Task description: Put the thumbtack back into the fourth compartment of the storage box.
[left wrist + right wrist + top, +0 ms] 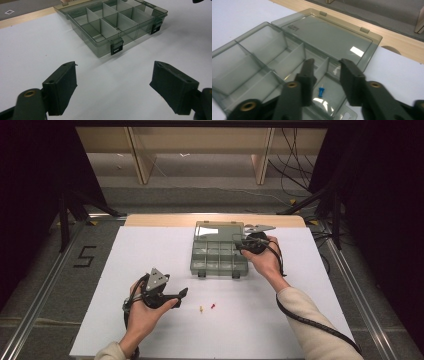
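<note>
A clear grey compartment box (218,269) stands with its lid (329,35) laid flat open at the back middle of the white sheet. My right gripper (239,241) hangs over the box's back right corner with its jaws apart. In the right gripper view (327,62), a small blue push pin (321,91) lies loose on the floor of the compartment beneath them, touched by neither pad. My left gripper (184,292) rests at the front left, wide open, with bare sheet between its pads (62,85) and the box (100,48) ahead. A yellow pin (201,309) and a red pin (213,306) lie on the sheet just to its right.
The white sheet (150,250) covers the table, and a strip of wooden edge (160,220) shows behind it. Black stand legs (300,202) reach in at both back corners. Metal rails (350,285) run along the table's sides.
</note>
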Demonstrator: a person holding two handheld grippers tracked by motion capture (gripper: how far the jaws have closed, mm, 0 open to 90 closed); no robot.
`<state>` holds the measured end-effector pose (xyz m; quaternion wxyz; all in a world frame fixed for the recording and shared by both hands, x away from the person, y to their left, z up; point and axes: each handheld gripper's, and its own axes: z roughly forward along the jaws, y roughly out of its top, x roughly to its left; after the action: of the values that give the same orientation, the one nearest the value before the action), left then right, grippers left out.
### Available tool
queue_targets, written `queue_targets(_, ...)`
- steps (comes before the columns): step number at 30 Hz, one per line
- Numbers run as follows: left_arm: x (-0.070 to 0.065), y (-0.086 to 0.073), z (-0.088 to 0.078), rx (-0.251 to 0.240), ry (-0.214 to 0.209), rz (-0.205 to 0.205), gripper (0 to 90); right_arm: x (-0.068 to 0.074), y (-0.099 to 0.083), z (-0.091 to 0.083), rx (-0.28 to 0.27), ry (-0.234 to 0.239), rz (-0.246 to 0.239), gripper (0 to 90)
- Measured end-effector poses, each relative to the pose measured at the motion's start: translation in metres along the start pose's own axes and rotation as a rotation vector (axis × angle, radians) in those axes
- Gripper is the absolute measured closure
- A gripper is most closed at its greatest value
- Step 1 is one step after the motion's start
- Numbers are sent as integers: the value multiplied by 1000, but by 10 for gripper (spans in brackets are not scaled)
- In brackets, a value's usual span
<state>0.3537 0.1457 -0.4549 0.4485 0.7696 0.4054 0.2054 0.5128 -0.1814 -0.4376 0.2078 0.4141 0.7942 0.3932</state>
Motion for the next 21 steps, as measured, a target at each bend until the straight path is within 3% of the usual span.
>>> queue_targets(2, 0, 0, 0, -2, -1, -2, 195, 3, 1, -3, -10, 17, -11, 464)
queue_targets(6, 2, 0, -1, 3, -4, 11, 191, 17, 2, -14, 35, 87, 13, 335)
queue_targets(7, 2, 0, -1, 4, -5, 8, 189, 25, 3, -19, 54, 114, -29, 288)
queue_targets(8, 2, 0, -1, 5, -6, 8, 189, 25, 3, -19, 54, 114, -29, 288)
queue_targets(12, 1, 1, -3, 0, -3, 9, 185, 47, -3, -23, 75, 181, -77, 227)
queue_targets(14, 1, 1, -3, 0, -5, 10, 183, 60, -6, -28, 122, 217, -99, 197)
queue_targets(17, 1, 0, -3, 2, -7, 7, 182, 72, -16, -30, 144, 268, -168, 182)
queue_targets(21, 1, 1, -2, 4, -9, 7, 182, 86, -31, -36, 203, 326, -198, 180)
